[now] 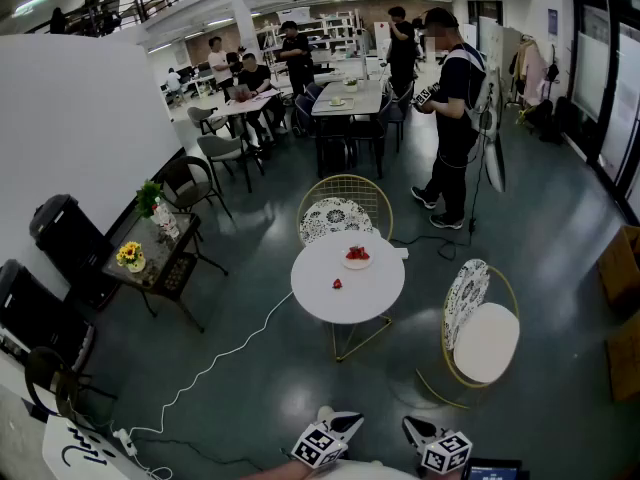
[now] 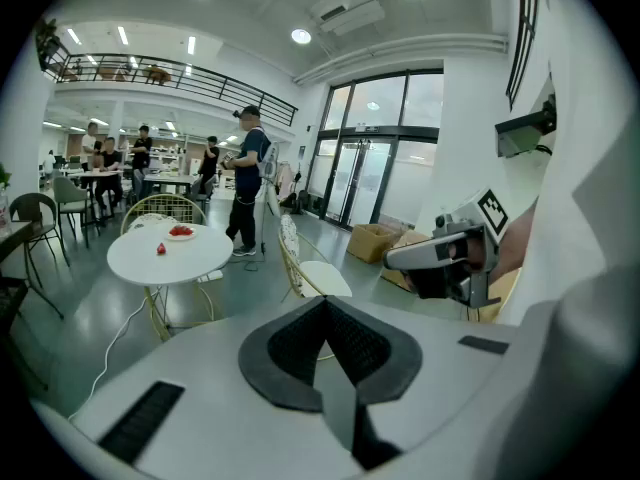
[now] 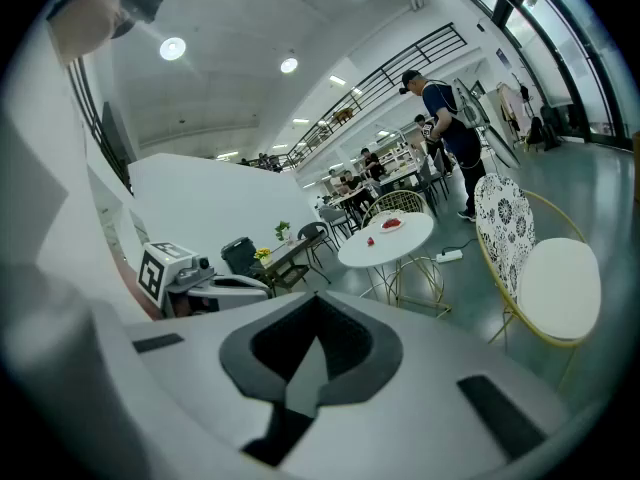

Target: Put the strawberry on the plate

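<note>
A single red strawberry lies on the round white table, well ahead of me. Behind it on the same table stands a small plate holding red strawberries. Both grippers hang low at the bottom edge of the head view, far from the table: my left gripper and my right gripper, each with its jaws together and nothing between them. The left gripper view shows the strawberry, the plate and the right gripper. The right gripper view shows the strawberry and the plate.
A gold wire chair with a white seat stands right of the table, another chair behind it. A white cable runs over the floor at left. A dark side table with flowers is left; a person stands beyond.
</note>
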### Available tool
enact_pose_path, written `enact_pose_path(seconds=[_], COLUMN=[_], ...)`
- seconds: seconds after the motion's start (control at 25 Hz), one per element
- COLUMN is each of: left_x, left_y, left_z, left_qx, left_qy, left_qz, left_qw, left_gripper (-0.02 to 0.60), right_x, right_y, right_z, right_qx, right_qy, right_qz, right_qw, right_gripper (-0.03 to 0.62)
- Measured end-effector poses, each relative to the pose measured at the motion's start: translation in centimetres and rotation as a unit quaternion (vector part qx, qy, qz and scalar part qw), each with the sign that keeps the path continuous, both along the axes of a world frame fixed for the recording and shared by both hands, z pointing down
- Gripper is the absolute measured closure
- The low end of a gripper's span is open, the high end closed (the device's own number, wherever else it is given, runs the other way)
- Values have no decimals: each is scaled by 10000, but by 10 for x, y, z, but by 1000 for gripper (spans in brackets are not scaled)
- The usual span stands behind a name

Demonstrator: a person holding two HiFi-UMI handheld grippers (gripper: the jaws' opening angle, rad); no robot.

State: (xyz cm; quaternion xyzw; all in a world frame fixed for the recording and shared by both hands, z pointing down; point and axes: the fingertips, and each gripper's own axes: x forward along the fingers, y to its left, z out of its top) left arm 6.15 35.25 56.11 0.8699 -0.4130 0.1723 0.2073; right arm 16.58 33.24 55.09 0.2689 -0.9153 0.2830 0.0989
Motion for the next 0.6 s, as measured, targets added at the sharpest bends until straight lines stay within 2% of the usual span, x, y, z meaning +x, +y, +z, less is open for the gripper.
enact_pose_path(seconds=[0.12, 0.32, 0.6], left_x=[7, 6, -3], left_y=[24, 65, 89], left_z=[0, 7, 3], left_qx=[-51, -184, -117], left_qy=[-21, 22, 95], left_qz=[-93, -267, -656], left_qw=[9999, 9995, 9977], left_gripper=[577, 577, 577], right_x=[10, 10, 2], right_y=[24, 57, 79], right_z=[4, 0, 1], right_qx=[-77, -43, -39], right_qy=[56, -181, -132], right_qz=[29, -152, -381], right_qw=[10000, 9997, 9992], right_gripper=[589, 589, 589])
